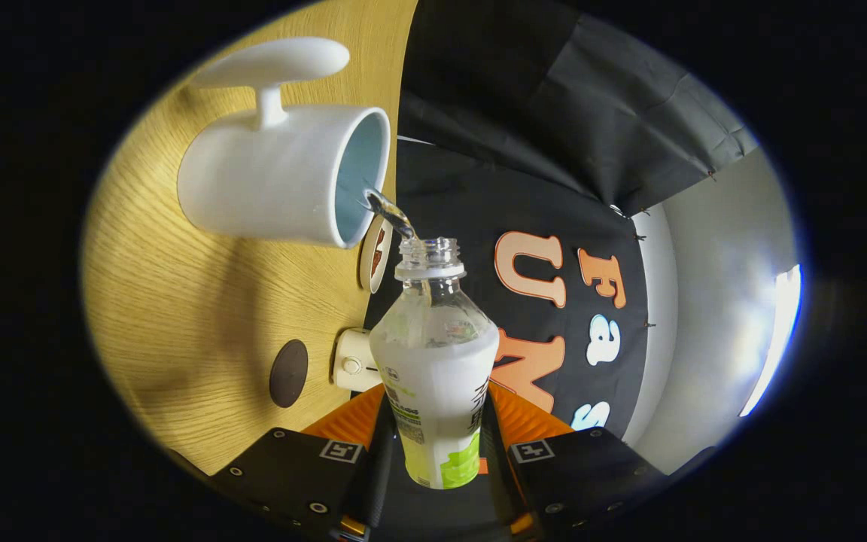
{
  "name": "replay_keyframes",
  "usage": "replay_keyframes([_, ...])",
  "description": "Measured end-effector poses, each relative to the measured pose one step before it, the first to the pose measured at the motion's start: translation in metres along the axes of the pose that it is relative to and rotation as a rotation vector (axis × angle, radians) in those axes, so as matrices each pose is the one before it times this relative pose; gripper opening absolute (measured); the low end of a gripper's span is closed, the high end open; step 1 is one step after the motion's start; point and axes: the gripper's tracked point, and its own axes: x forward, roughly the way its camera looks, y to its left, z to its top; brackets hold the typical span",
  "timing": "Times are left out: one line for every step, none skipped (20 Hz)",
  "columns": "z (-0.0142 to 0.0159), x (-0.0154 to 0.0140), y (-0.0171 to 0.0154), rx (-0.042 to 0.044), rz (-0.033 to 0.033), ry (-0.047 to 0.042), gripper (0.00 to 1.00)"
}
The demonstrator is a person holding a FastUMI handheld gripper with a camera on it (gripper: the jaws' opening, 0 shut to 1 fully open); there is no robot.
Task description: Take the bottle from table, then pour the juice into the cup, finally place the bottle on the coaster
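Gripper (pixel 437 444) closed on the bottle (pixel 433 361), one finger pressing each side of the labelled lower body. Bottle uncapped, tipped over sideways with the view, neck pointing ahead of the fingers toward the cup (pixel 283 177). Thin clear stream (pixel 388 214) running from the bottle mouth over the cup's rim into its pale blue inside. White cup standing on the wooden table (pixel 177 301), handle on the side away from the bottle. Round coaster (pixel 375 256) lying on the table just beyond the cup, near the table's edge, partly hidden behind the cup's rim. Dark round disc (pixel 288 373) on the table beside the fingers. Small white object (pixel 354 361) with a knob just behind the bottle, at the table edge.
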Motion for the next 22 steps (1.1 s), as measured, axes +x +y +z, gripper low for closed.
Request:
replay_keyframes([-0.00089,0.00065,0.00018,-0.00357,-0.00001,0.00048,0.57])
replay_keyframes([0.00057,-0.00077,0.00142,-0.00401,0.00263,-0.00263,0.57])
replay_keyframes([0.00033,0.00151,0.00019,-0.00611,0.00120,-0.00260,0.57])
replay_keyframes([0.00032,0.00011,-0.00046,-0.00908,-0.00146,-0.00346,0.57])
replay_keyframes([0.00142,-0.00077,-0.00105,-0.00956,-0.00096,-0.00450,0.57])
replay_keyframes([-0.00047,0.00017,0.00089,-0.00812,-0.00041,-0.00371,0.57])
replay_keyframes([0.00069,0.00072,-0.00067,-0.00768,-0.00158,-0.00429,0.57])
replay_keyframes([0.00070,0.00016,-0.00111,-0.00651,-0.00217,-0.00248,0.57])
replay_keyframes([-0.00090,0.00108,-0.00104,-0.00369,-0.00300,-0.00197,0.57])
replay_keyframes([0.00157,0.00017,-0.00036,-0.00160,-0.00176,-0.00217,0.57])
replay_keyframes([0.00170,0.00003,-0.00157,-0.00242,-0.00210,-0.00316,0.57])
replay_keyframes([-0.00012,0.00012,-0.00141,-0.00363,-0.00229,-0.00187,0.57])
replay_keyframes([-0.00021,0.00079,-0.00036,-0.00507,0.00038,-0.00145,0.57])
replay_keyframes([-0.00004,-0.00116,-0.00095,-0.00515,-0.00170,-0.00084,0.57])
replay_keyframes([0.00029,-0.00036,-0.00017,-0.00484,-0.00108,-0.00167,0.57])
replay_keyframes([-0.00097,0.00131,0.00022,-0.00404,-0.00069,-0.00090,0.57])
replay_keyframes([0.00096,-0.00009,0.00009,-0.00381,-0.00009,-0.00259,0.57])
replay_keyframes([0.00089,0.00100,-0.00036,-0.00584,0.00056,-0.00338,0.57])
replay_keyframes([0.00180,0.00037,0.00053,-0.00797,-0.00016,-0.00371,0.57])
replay_keyframes([-0.00033,0.00060,0.00024,-0.00970,-0.00029,-0.00446,0.57])
replay_keyframes([0.00000,-0.00136,-0.00022,-0.00952,0.00034,-0.00369,0.57])
replay_keyframes([-0.00009,0.00103,0.00004,-0.00710,-0.00094,-0.00213,0.57])
